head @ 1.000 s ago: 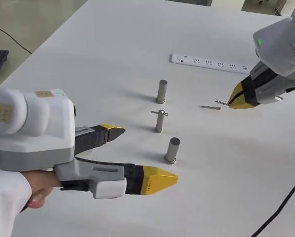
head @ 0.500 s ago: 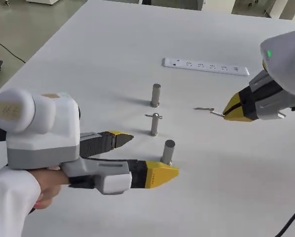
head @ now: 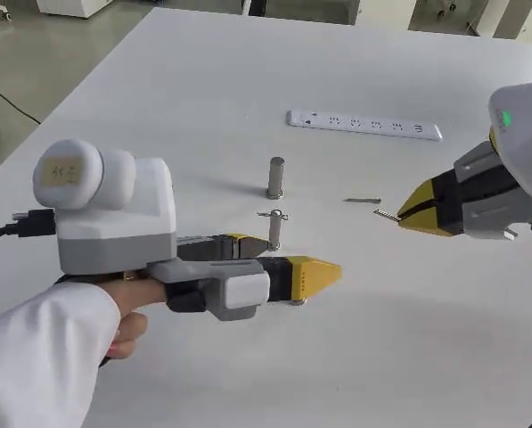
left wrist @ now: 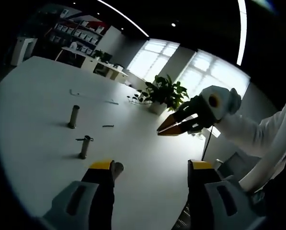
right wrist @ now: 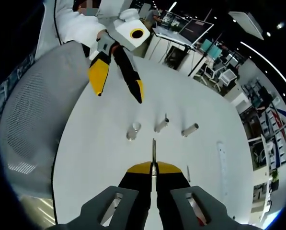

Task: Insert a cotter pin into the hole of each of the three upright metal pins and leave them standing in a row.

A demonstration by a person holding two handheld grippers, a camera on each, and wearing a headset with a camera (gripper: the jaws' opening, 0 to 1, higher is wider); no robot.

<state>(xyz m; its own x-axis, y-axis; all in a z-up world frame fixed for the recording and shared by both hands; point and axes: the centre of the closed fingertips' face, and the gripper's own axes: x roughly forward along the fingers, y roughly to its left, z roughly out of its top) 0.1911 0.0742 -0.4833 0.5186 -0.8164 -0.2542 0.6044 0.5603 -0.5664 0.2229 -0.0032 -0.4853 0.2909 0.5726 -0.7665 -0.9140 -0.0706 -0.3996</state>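
The right gripper (head: 399, 216), jaws pinched on a cotter pin (head: 387, 214), has lifted it off the counter (head: 203, 107) while the left gripper (head: 292, 257), jaws wide, has closed in on the nearest metal pin (left wrist: 116, 168), likely next for insertion.

Nothing can be read: the tan sticker (head: 62, 172) on the left hand-held gripper (head: 298, 255), at the frame's left, bears only blurred marks.

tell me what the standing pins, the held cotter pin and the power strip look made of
Standing pins: likely steel, dull grey with a soft sheen.
Cotter pin in the right gripper: thin wire, probably metal; too small to judge finish.
Power strip: probably moulded plastic, plain matte white.
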